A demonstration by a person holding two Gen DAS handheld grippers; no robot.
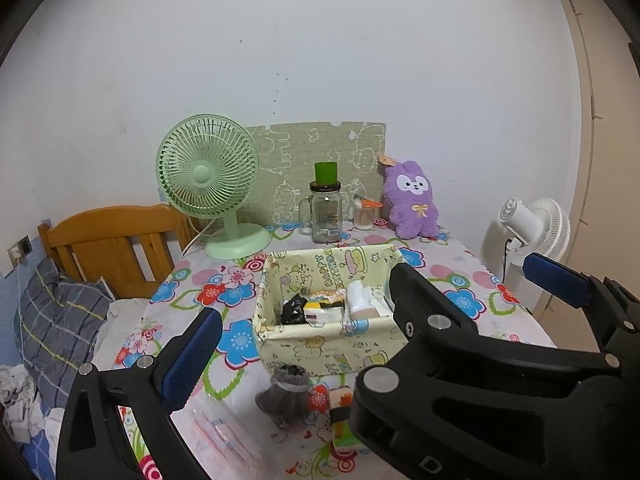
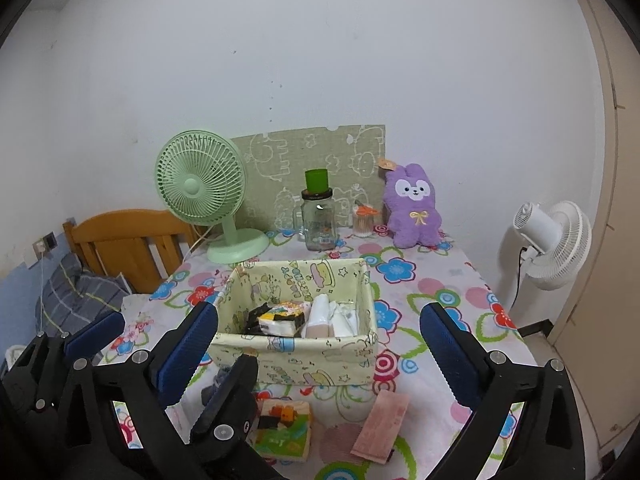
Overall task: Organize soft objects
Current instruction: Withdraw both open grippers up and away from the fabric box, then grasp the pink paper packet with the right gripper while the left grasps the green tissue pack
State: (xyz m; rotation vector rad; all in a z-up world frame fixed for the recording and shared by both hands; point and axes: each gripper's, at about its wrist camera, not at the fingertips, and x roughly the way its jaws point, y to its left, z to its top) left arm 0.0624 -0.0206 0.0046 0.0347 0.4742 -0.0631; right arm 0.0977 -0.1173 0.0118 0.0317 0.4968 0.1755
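Hovering – left gripper (image 1: 308,312) released | right gripper (image 2: 320,340) released | fabric basket (image 2: 296,356) between

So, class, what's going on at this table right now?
A person holds two grippers, both open and empty, in front of a fabric basket that already holds a few soft items. A grey pouch, a tissue pack and a pink cloth lie on the table before it, not yet put away.
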